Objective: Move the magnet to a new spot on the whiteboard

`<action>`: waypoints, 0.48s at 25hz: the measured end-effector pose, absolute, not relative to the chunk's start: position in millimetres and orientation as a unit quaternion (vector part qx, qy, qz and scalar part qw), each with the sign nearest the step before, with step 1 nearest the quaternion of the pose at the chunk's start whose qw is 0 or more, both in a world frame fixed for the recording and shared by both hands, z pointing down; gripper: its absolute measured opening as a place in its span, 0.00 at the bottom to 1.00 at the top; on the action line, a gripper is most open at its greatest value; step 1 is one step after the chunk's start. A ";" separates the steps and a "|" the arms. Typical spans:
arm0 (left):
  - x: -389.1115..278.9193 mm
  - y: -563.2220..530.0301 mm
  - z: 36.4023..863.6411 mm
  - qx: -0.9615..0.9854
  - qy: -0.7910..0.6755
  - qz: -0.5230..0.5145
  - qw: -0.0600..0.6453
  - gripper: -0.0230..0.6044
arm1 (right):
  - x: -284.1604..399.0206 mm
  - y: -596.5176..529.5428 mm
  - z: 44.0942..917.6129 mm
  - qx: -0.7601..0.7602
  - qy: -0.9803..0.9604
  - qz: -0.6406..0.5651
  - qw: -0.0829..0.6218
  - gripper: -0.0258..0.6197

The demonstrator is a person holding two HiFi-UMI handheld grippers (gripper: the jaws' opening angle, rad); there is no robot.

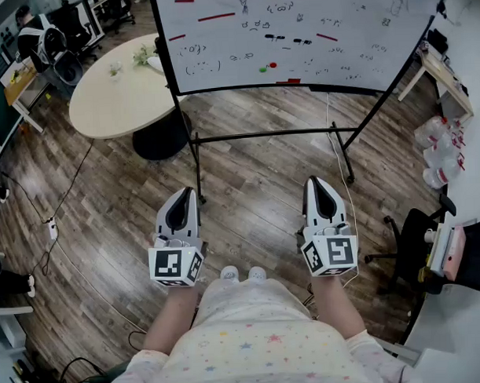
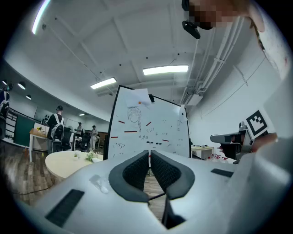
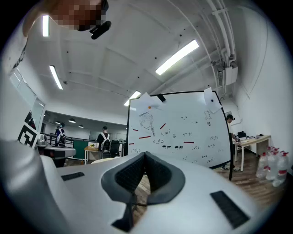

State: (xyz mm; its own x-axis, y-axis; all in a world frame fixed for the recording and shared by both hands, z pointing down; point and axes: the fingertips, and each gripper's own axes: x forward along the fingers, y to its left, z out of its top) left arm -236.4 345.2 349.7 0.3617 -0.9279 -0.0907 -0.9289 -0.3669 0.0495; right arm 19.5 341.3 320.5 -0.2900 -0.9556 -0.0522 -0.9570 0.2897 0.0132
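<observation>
Wood-plank floor [image 1: 255,178], head view: a whiteboard [image 1: 297,35] on a black stand is set at the top, well apart from both grippers. Low on the board, a red round magnet [image 1: 272,65] is seen just beside a green round magnet [image 1: 262,69], with red strips and black scribbles spread around them. A round beige desk [image 1: 118,89] is placed at the board's left. The left gripper [image 1: 183,194] and the right gripper [image 1: 315,182] are held level, side by side, and are pointed toward the board; neither is in contact with it.

Left gripper view: the jaws are closed together, with nothing between them. The whiteboard is seen upright beyond the tips.

Right gripper view: the jaws are met tip to tip, and nothing is held. The whiteboard is seen ahead; the round magnets cannot be made out.
</observation>
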 end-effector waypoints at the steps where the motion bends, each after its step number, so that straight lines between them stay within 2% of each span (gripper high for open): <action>1: -233.4 346.9 347.5 -0.826 0.561 0.051 0.008 0.07 | 22.5 344.3 318.8 -0.597 0.802 0.022 0.020 0.04; 12: -213.2 348.6 340.2 -0.829 0.557 0.045 0.018 0.07 | 39.8 349.4 313.9 -0.590 0.806 0.020 0.033 0.04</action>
